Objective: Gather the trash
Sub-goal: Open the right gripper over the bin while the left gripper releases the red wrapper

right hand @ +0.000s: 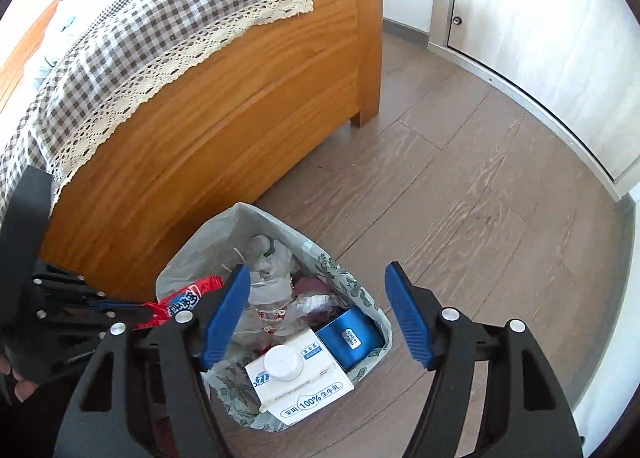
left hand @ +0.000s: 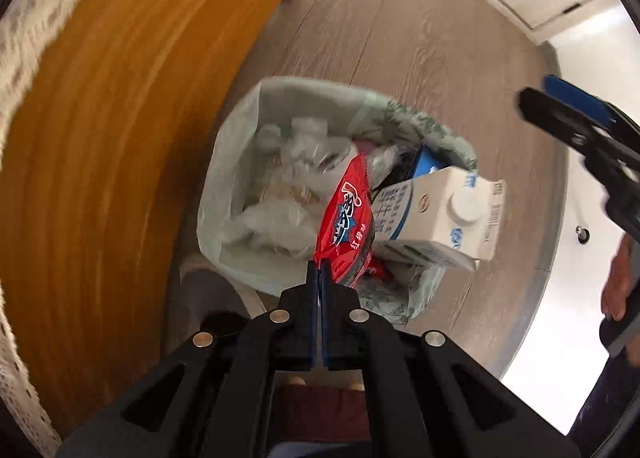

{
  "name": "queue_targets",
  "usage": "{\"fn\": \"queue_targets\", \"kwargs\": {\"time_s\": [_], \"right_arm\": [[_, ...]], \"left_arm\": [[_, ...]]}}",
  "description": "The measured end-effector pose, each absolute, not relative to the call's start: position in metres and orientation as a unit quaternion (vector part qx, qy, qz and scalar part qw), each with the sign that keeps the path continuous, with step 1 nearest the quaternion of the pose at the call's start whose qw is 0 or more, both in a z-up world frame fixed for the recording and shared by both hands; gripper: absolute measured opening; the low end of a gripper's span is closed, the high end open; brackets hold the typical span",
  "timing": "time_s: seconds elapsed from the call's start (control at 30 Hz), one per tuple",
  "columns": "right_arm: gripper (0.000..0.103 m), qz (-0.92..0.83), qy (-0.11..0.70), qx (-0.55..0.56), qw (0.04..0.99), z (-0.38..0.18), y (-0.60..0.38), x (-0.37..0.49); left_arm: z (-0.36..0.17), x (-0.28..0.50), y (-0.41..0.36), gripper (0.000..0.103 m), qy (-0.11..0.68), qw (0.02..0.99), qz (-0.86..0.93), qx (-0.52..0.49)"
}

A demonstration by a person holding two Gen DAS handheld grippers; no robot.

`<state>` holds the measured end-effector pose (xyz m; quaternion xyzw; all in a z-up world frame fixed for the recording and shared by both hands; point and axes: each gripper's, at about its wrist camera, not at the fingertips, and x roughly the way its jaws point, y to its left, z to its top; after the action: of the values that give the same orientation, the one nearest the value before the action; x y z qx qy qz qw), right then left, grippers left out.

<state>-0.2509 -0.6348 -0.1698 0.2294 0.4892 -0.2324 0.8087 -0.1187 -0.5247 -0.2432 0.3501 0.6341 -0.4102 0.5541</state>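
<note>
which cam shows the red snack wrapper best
The left wrist view: the red snack wrapper hangs front-on from the shut left gripper over the trash bag. The right wrist view shows only a crumpled part, edge-on behind the right gripper's finger.

A: Red snack wrapper (left hand: 347,223)?
B: Crinkled, white-and-blue logo, pinched at 1 end, hanging over the lined trash bin (right hand: 362,294).
A: Milk carton (right hand: 300,380)?
B: White, blue print, round cap on, tilted at the bin's rim beside 1 blue box (right hand: 347,338).
</note>
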Motion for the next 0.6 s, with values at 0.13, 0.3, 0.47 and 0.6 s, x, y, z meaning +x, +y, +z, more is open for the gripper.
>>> {"fn": "queue_targets", "kwargs": {"time_s": [0.13, 0.3, 0.47, 0.6], "right_arm": [[0.067, -0.237, 0.489, 0.236, 0.806, -0.171, -0.634, -0.255], [0.067, -0.235, 0.487, 0.233, 0.808, -0.169, -0.632, -0.252], [0.067, -0.231, 0.49, 0.224, 0.81, -0.165, -0.626, -0.249], [0.067, -0.232, 0.494, 0.212, 0.811, -0.161, -0.622, -0.247]], "left_arm": [[-0.267, -0.117, -0.52, 0.045, 0.692, 0.528, -0.36, 0.336], [-0.246, -0.112, -0.519, 0.056, 0.675, 0.565, -0.383, 0.28], [-0.244, -0.108, -0.515, 0.057, 0.681, 0.569, -0.374, 0.269], [-0.236, -0.107, -0.516, 0.059, 0.661, 0.586, -0.373, 0.282]]}}
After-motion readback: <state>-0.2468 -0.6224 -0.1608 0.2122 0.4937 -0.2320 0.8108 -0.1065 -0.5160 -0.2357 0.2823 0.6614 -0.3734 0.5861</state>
